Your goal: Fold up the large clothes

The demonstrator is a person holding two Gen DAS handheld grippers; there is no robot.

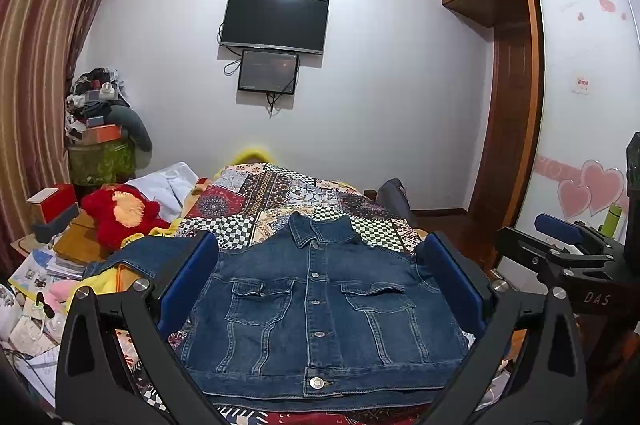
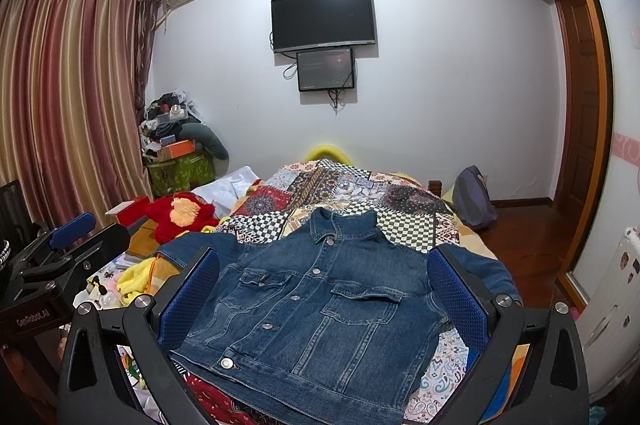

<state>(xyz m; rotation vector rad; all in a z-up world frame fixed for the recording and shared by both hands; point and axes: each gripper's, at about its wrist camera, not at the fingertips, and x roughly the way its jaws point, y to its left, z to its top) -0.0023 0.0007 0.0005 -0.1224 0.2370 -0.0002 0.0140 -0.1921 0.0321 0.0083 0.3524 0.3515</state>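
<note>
At nine o'clock from my left gripper (image 1: 320, 281), fingers spread wide and holding nothing: red plush toy (image 1: 120, 213) beside the patchwork bedspread (image 1: 276, 193). At twelve o'clock: denim jacket (image 1: 320, 309), buttoned, front up, flat on the bedspread, collar away from me. At three o'clock: my right gripper (image 2: 324, 293), fingers likewise spread and empty above the jacket.

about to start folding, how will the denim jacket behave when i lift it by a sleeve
The denim jacket will likely drape rather than hold shape, though the thick seamed cloth may crease stiffly. Buttoned shut, it should probably lift as one piece. It looks fairly heavy for its size and may drag on the patchwork quilt.
</note>
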